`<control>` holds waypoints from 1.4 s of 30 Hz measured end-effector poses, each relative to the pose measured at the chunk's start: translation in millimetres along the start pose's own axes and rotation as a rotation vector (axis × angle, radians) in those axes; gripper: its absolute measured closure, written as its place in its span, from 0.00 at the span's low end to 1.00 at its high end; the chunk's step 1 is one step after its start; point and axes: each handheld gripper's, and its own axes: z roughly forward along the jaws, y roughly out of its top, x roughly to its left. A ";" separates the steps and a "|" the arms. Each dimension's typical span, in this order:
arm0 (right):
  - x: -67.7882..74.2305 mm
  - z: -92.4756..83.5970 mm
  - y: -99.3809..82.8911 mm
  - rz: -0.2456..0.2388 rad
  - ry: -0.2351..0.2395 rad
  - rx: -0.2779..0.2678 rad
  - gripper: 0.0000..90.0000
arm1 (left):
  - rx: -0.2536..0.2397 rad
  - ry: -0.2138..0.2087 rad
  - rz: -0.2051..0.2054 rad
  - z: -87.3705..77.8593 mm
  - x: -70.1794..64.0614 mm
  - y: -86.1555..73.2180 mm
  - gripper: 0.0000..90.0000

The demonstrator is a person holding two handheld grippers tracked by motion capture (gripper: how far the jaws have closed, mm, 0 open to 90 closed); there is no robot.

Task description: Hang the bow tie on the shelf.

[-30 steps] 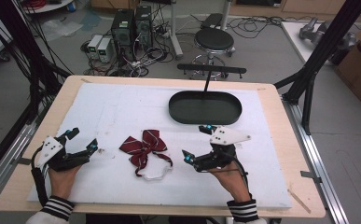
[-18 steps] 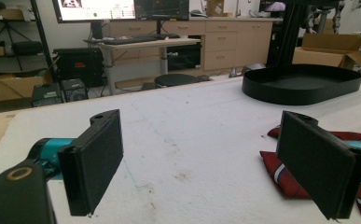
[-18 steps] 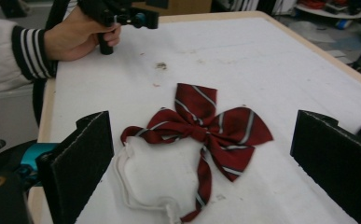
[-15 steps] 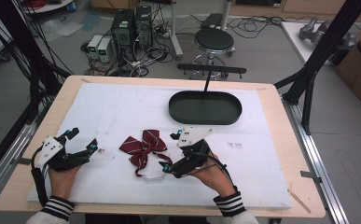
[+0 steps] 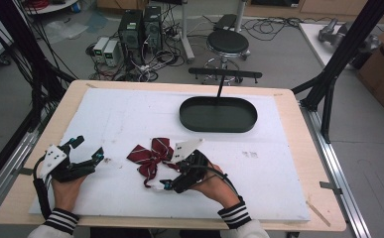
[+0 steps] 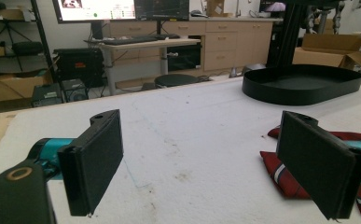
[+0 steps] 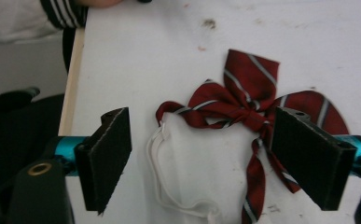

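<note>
Right gripper (image 5: 165, 184) sits over the bow tie (image 5: 151, 154) near the front middle of the bench (image 5: 279, 163). In the right gripper view its fingers (image 7: 108, 154) stand apart, released, and have just been closing. The tie's knot and its white elastic loop (image 7: 162, 186) lie in the gap between them. The far pad overlaps the tie's right-hand lobe and one hanging tail in that view; whether it presses on the cloth cannot be told. No clamp on the fabric is visible. The right hand (image 5: 214, 186) comes in from about 5 o'clock of the tie.

Left gripper (image 5: 88, 151) rests at about 9 o'clock of the bow tie, well apart from it, near the left front of the white bench surface. In the left gripper view its fingers (image 6: 94, 161) are spread wide, released, with bare bench between them. The tie (image 6: 281, 170) shows just behind the right-hand pad, not touched. The left hand (image 5: 68, 186) holds the tool low over the bench.

The bow tie is dark red with pale stripes and lies flat on the white surface, lobes spread, tails pointing toward the person. The black oval tray (image 5: 218, 121) stands at about 1 o'clock of the tie, well apart from it.
</note>
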 end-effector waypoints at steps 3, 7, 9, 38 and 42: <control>3.0 9.1 1.9 -0.032 0.040 0.052 0.31 | 0.001 -0.001 0.002 -0.1 0.1 0.1 0.17; 5.2 16.4 2.3 -0.072 0.048 0.110 0.36 | 0.001 0.000 0.000 -0.1 0.0 0.0 0.17; 4.9 18.7 2.0 -0.067 0.055 0.118 0.38 | 0.000 0.000 0.000 0.0 0.0 0.0 0.17; 8.8 49.2 2.6 -0.142 0.179 0.340 0.75 | -0.001 0.001 -0.009 0.2 0.8 0.0 0.17; 8.9 51.2 2.4 -0.138 0.190 0.365 0.78 | -0.001 0.000 -0.009 0.2 0.8 -0.1 0.17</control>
